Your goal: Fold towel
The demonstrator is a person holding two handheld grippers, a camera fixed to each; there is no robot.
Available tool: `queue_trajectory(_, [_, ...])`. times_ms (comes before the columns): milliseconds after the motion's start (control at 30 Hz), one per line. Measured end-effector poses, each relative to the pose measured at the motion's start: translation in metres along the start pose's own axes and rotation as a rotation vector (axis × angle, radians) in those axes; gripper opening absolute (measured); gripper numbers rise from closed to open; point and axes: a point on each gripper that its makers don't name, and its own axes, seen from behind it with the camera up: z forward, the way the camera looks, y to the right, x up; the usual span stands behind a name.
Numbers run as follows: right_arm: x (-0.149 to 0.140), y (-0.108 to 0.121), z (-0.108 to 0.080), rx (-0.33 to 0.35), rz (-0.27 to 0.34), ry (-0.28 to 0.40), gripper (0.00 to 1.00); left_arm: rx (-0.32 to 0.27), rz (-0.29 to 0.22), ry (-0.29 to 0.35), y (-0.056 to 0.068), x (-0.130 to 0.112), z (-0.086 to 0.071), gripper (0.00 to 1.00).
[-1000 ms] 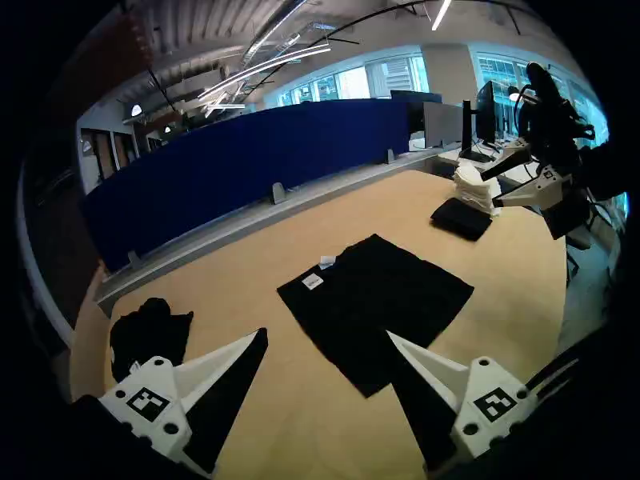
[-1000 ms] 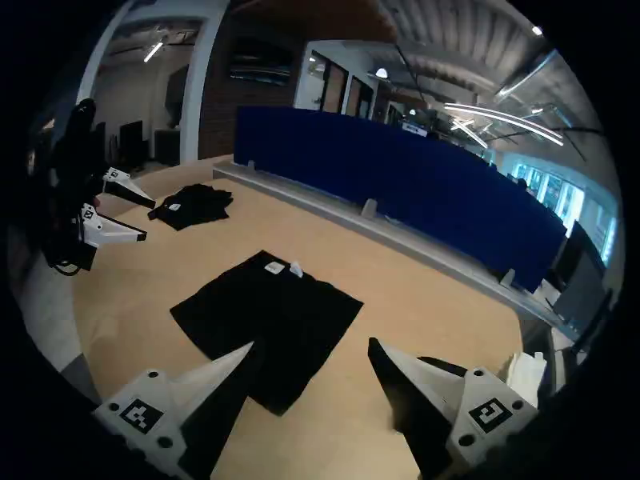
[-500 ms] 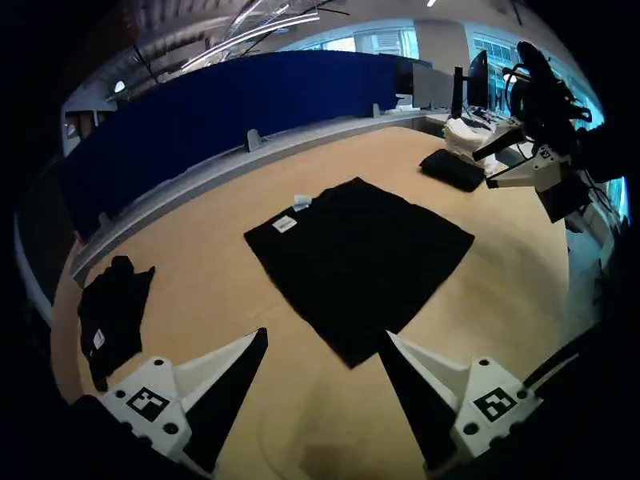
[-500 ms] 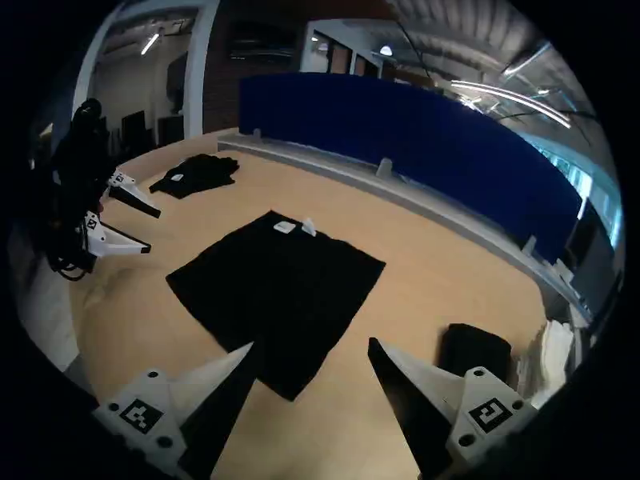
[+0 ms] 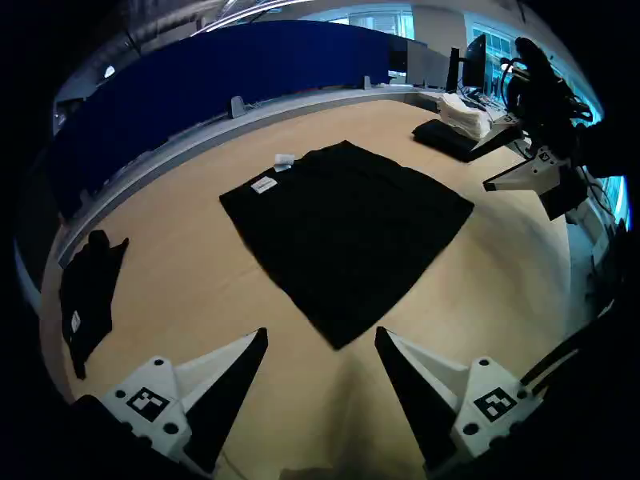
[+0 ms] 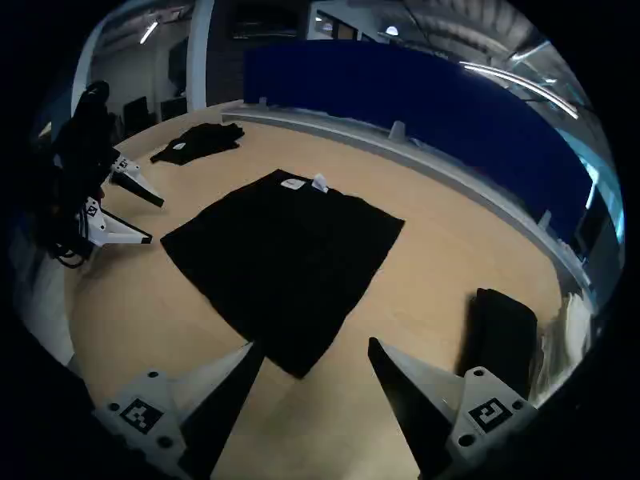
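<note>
On the light wooden worktop (image 5: pixel 184 264), a flat black rectangular towel (image 5: pixel 344 216) lies spread open. Its near corner sits just ahead of the white-fingered left tongs (image 5: pixel 320 332), which are spread apart and hold nothing. The right tongs (image 6: pixel 312 344), likewise released and empty, point at another corner. A crumpled black cloth (image 5: pixel 88 296) lies well apart.

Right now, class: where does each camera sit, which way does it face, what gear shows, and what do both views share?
Left gripper view: rides the open left gripper over the table, facing the black towel and blue divider; right gripper farther off at right.
Right gripper view: rides the open right gripper, facing the same towel and divider; left gripper farther off at left.
Shared: towel, table, divider, both grippers.
</note>
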Motion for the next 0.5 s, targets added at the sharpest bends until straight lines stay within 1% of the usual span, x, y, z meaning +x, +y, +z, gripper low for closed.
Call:
queue_trajectory(300, [-0.021, -0.002, 0.011, 0.012, 0.017, -0.044, 1.00, -0.019, 0.023, -0.043, 0.004, -0.011, 0.010, 1.00])
queue_trajectory(500, [-0.033, -0.004, 0.015, 0.025, 0.031, -0.069, 0.95, -0.025, 0.012, -0.057, 0.007, -0.012, 0.015, 0.98])
